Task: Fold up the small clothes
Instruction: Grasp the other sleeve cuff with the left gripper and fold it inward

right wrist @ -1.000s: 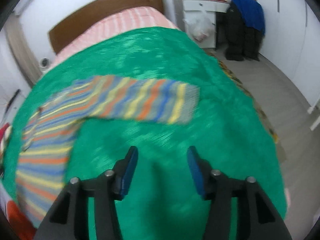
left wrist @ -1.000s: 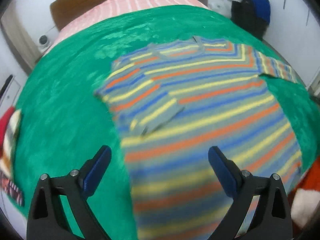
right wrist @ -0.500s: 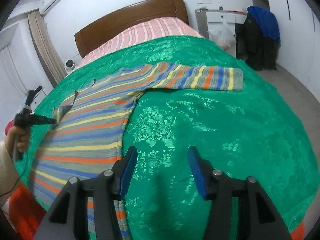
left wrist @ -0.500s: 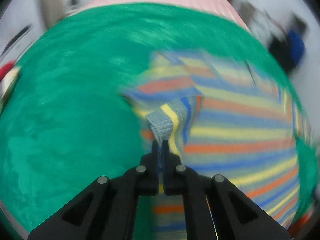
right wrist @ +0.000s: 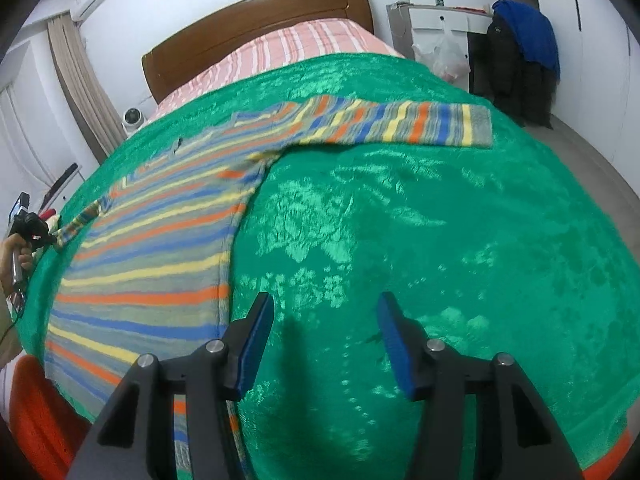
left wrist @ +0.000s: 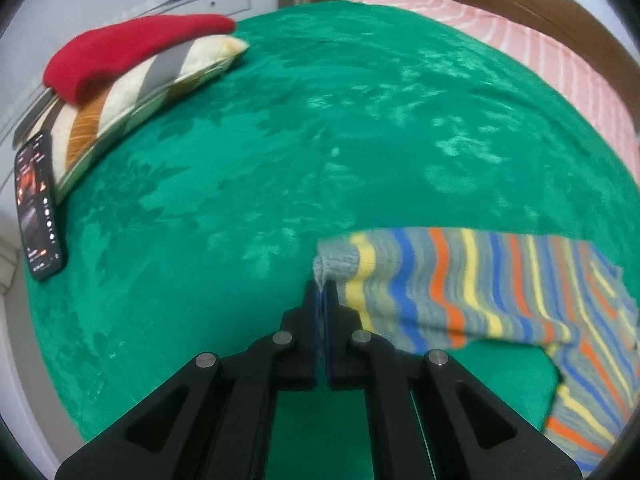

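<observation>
A striped sweater [right wrist: 152, 248] in grey, orange, yellow and blue lies face up on the green bedspread [right wrist: 440, 240]. Its right sleeve [right wrist: 400, 126] stretches flat across the bed toward the far right. My left gripper [left wrist: 321, 286] is shut on the grey cuff of the left sleeve [left wrist: 460, 284], which is pulled out sideways and lifted a little off the bedspread [left wrist: 280, 140]. In the right wrist view that gripper [right wrist: 50, 238] shows at the far left edge, held by a hand. My right gripper [right wrist: 324, 344] hovers open over bare bedspread beside the sweater's hem, nothing between its fingers.
A red garment [left wrist: 132, 48] lies on a striped cushion [left wrist: 152, 84] at the bed's left edge, with a phone [left wrist: 38, 208] beside it. Pink striped bedding [right wrist: 288, 48] and a wooden headboard [right wrist: 256, 20] are at the far end. Dark clothes [right wrist: 520, 60] hang at the right; something orange [right wrist: 36, 412] sits lower left.
My left gripper shut on the left sleeve's cuff and swung out to the left, drawing the folded-in sleeve straight. My right gripper came down and settled beside the sweater's hem.
</observation>
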